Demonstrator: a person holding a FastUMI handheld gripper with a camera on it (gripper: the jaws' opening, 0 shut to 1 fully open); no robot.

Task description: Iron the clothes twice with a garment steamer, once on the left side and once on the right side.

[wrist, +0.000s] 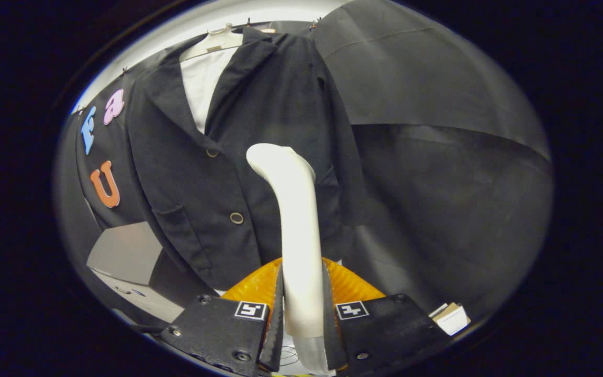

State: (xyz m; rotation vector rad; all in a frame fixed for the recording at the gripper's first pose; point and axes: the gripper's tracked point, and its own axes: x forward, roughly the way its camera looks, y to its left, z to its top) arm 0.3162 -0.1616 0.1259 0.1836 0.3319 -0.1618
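Gripper (pixel 302 309) clamped, both fingers, on white plastic garment steamer (pixel 293 220), head raised against black buttoned jacket (pixel 238 157) hanging just beyond.

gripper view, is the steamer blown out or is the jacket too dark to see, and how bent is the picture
In the gripper view the white steamer, clamped between the gripper fingers, is bright but keeps its shape; the black jacket is dim, though its buttons and lapel read clearly; fisheye bending curves the booth wall.
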